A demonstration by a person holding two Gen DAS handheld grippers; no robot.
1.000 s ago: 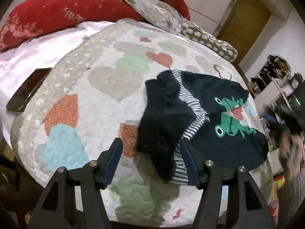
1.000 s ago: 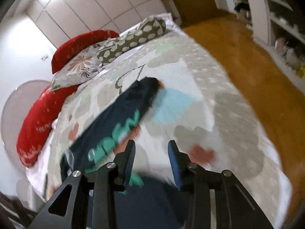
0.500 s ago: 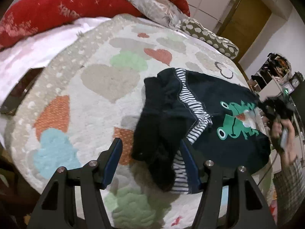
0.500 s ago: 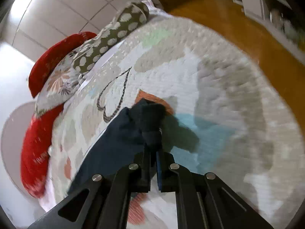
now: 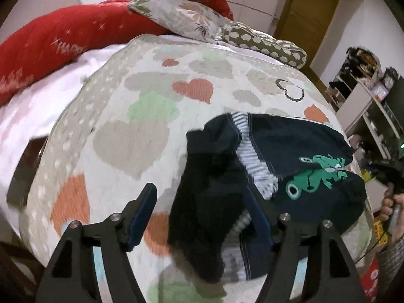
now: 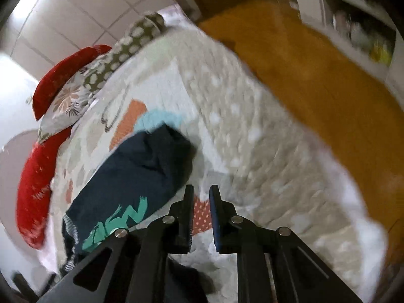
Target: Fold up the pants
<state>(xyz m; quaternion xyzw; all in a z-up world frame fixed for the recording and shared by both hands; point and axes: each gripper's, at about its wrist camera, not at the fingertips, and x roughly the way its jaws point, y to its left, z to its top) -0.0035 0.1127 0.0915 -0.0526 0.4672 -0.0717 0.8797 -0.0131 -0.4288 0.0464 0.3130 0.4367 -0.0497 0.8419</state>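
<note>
Left gripper [image 5: 199,214]: jaws wide apart as before, straddling the dark leg end, gripping nothing.
Pants [image 5: 290,156]: navy, frog print, on the heart-patterned blanket [image 5: 131,141]; one leg now doubled over.
Right gripper [image 6: 201,209]: has let go the hem, jaws parted slightly, empty; first fold likely laid.

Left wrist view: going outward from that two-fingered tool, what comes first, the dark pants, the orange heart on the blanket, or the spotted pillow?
1. Dark pants, lying between the left gripper's fingers.
2. Orange heart, mid-blanket, beyond the pants.
3. Spotted pillow, at the bed's far end, upper right.
</note>
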